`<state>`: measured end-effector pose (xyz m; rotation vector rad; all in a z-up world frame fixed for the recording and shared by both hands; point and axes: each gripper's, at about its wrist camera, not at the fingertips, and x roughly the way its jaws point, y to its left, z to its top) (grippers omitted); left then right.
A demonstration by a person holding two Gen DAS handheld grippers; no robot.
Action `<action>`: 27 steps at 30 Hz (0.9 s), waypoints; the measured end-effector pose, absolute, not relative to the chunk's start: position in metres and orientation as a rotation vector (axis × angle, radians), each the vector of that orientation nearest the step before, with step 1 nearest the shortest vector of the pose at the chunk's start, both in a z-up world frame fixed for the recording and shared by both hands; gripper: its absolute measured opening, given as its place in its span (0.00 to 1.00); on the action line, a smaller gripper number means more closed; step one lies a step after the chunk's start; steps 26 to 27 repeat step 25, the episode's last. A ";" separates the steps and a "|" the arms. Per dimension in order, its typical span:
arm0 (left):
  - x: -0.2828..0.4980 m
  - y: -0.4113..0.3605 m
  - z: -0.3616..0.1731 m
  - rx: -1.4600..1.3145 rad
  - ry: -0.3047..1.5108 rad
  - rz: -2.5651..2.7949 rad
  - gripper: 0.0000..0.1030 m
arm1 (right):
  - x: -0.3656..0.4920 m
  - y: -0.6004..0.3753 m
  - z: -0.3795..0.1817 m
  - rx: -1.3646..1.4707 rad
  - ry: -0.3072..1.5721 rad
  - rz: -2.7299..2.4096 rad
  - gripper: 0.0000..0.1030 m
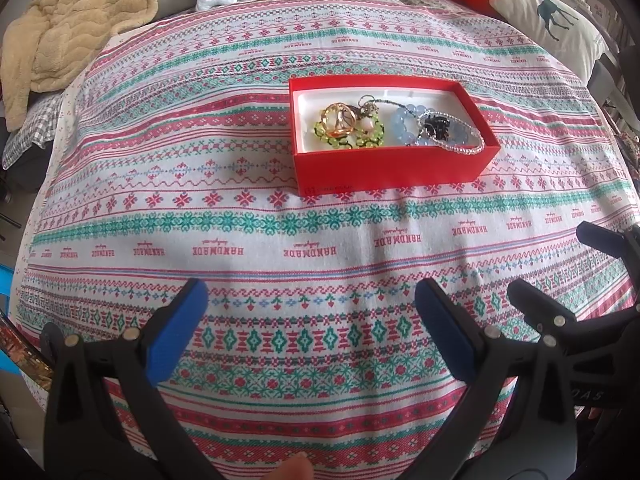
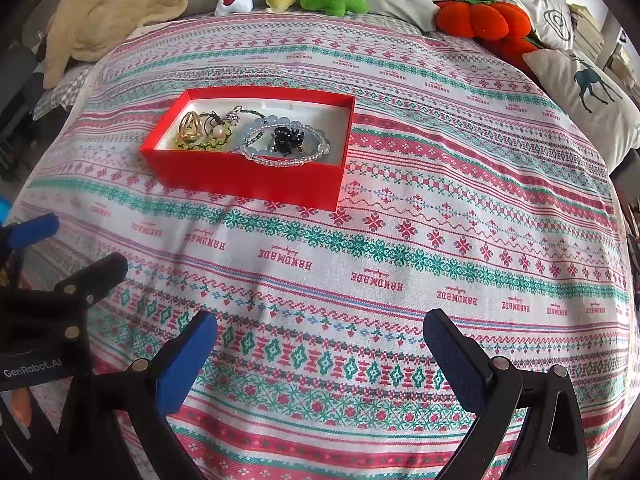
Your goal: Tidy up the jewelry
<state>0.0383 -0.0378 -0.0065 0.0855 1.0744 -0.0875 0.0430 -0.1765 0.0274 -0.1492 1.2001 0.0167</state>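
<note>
Looking at the red box [image 1: 394,168] mid-cloth, all the jewelry [image 1: 400,124] sits tangled inside. Both the left gripper [image 1: 310,328] and right gripper [image 2: 320,360] hang wide open, empty, near the cloth's front edge. Snagged strands could drag neighbours out, honestly.

One red box [image 1: 384,164], two tongs, four plush toys, several bracelets inside.

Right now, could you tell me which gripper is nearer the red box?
Neither clearly: the left gripper and right gripper, both open and empty, sit side by side, well short of the red box.
</note>
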 end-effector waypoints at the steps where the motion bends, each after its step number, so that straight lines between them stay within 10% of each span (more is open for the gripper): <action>1: 0.039 -0.038 -0.006 0.087 1.075 -0.088 1.00 | 0.043 -0.177 0.027 -0.150 1.200 0.017 1.00; 27: 0.031 -0.020 -0.012 0.018 1.060 -0.044 1.00 | 0.038 -0.178 0.020 -0.132 1.189 -0.012 1.00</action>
